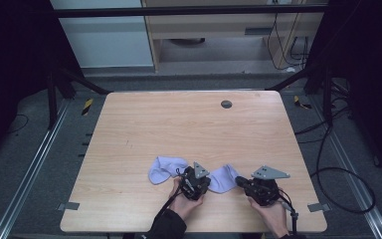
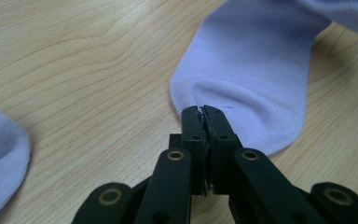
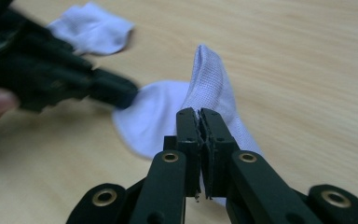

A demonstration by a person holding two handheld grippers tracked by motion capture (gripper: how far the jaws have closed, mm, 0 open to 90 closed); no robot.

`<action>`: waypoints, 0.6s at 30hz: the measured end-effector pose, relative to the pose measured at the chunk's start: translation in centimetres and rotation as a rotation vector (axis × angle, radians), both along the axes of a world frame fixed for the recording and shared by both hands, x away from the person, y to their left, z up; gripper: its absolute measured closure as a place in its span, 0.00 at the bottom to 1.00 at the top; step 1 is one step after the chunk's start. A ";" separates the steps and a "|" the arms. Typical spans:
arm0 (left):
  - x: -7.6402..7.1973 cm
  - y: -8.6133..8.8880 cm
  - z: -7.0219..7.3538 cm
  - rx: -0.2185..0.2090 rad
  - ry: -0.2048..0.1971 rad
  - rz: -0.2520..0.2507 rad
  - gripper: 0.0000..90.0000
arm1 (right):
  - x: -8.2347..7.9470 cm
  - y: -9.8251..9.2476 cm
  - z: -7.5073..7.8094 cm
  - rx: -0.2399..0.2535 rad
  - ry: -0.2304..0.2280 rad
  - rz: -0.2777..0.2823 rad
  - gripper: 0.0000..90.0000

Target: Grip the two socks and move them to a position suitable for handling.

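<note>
Two hands at the table's [image 1: 129,124] near edge, left gripper [image 1: 186,175] and right gripper [image 1: 239,181] each with jaws clamped on one pale sock [image 1: 222,178] lying flat between them — second sock [image 1: 165,168] just left; step: pinch taken, next likely an even lift.

Setting: lab recording station, not a home. Bare light-wood tabletop [image 1: 189,129] at frame centre, ringed by black frame struts [image 1: 79,82] and black curtains [image 1: 10,59] at left and right edges. Loose cables [image 1: 345,172] coil on grey carpet at right. Yellow-black hazard tape [image 1: 87,106] marks the floor, upper left of the tabletop. Plain cabinet [image 1: 214,35] at top centre.
</note>
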State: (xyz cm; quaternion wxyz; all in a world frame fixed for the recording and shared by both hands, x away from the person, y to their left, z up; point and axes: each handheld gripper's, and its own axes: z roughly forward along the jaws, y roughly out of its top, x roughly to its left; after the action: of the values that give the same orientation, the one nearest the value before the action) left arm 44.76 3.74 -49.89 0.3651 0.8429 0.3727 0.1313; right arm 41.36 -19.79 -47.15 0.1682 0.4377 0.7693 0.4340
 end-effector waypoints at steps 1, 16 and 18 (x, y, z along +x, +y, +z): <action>0.0 0.0 0.0 0.001 0.000 0.000 0.97 | 0.3 -0.3 0.0 0.004 -0.007 -0.020 0.97; 0.1 0.0 0.0 -0.003 -0.006 0.002 0.92 | 3.7 -2.6 -0.7 -0.071 -0.009 -0.190 0.92; 0.1 0.0 0.1 -0.006 -0.015 0.003 0.87 | 3.9 -2.8 -0.6 -0.071 -0.020 -0.206 0.87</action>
State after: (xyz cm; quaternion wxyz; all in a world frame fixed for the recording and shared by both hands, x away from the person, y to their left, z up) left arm 44.81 3.73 -49.83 0.3703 0.8402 0.3717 0.1370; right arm 45.21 -22.63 -47.75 0.2348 0.5039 0.7335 0.3911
